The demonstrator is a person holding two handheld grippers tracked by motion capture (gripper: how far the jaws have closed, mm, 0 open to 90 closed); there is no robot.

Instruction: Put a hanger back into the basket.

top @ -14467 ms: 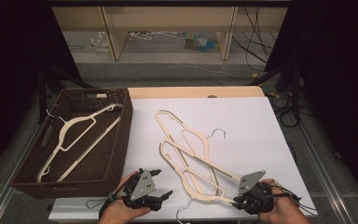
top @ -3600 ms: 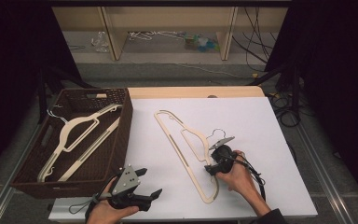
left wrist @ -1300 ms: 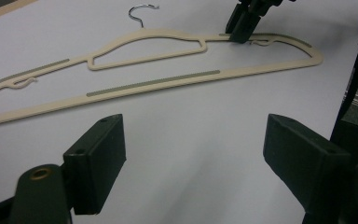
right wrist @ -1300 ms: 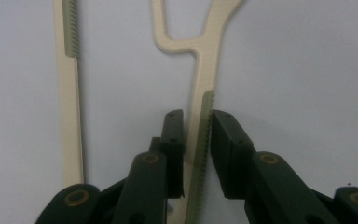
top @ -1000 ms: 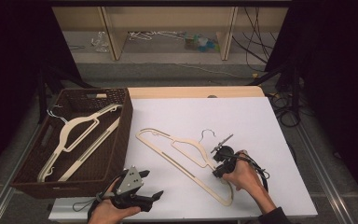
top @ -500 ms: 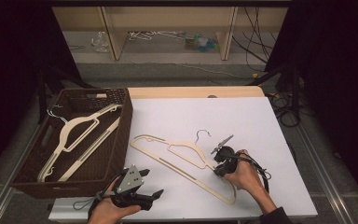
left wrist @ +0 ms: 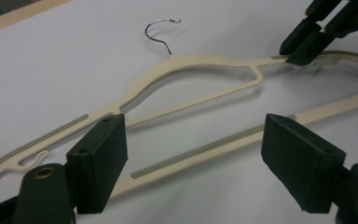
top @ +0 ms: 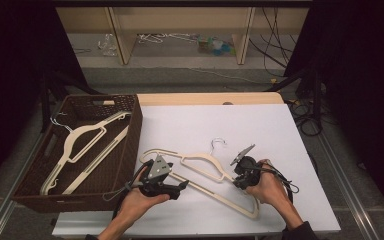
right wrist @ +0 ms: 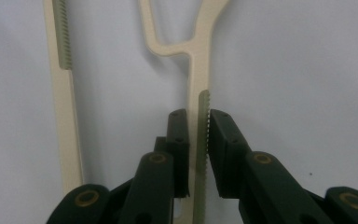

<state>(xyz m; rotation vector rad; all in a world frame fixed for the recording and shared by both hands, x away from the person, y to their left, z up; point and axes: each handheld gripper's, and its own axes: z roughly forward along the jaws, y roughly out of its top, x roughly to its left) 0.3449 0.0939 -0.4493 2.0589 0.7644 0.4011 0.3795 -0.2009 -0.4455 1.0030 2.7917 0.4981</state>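
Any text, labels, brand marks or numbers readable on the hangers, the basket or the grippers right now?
None readable.
Hanger on the table: plain cream plastic with ribbed grip strips, no print.
Hangers in the basket: no marks to be seen.
Basket: plain brown weave, no label.
Left gripper and right gripper: black parts and grey plates, no lettering legible.
Items on the far shelf: too small and blurred to read.

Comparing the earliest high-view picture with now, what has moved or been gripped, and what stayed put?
One of the two table hangers now lies in the basket beside the first. The right claw has shut on the hanger left on the table, at its shoulder arm, and swung it toward the basket. The left claw has come to that hanger's other end, open astride it. The basket has not moved.
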